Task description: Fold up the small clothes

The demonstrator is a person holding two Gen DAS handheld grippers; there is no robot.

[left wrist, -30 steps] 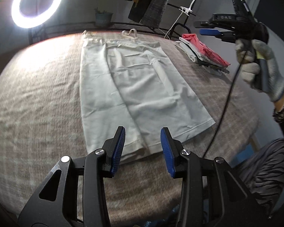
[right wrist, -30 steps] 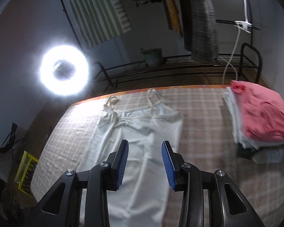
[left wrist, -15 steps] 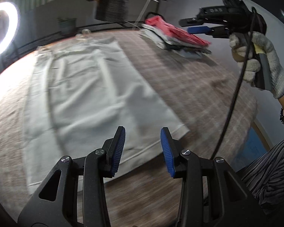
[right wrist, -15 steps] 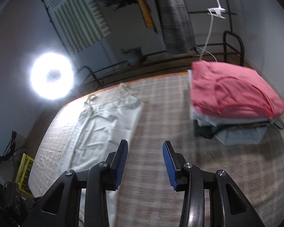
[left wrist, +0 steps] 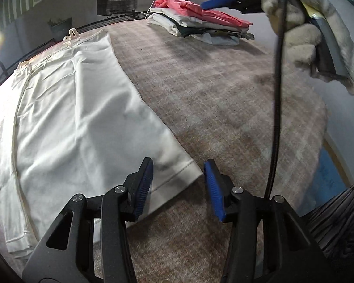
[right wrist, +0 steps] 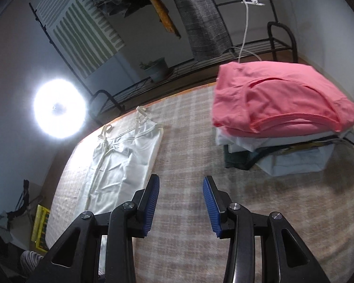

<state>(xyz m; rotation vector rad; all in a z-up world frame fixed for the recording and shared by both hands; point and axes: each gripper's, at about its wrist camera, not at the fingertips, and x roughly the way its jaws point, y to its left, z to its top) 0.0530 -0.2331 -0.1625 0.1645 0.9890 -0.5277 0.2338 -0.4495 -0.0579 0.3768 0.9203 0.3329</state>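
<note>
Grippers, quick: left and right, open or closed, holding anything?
Left gripper: open, empty, over the hem corner of the white garment.
Right gripper: open, empty, above the checked cloth.

A white, smooth cotton-like strappy garment (left wrist: 82, 122) with a stitched hem lies on a rough, matt, plaid woven table cover (left wrist: 224, 99). The left gripper (left wrist: 178, 184) is matt black plastic with ribbed blue rubbery pads (left wrist: 212, 186) and shiny metal screws. A soft pink knit top (right wrist: 276, 99) caps the folded cloth stack. A fuzzy grey knitted glove (left wrist: 318, 40) grips glossy black plastic.
</note>
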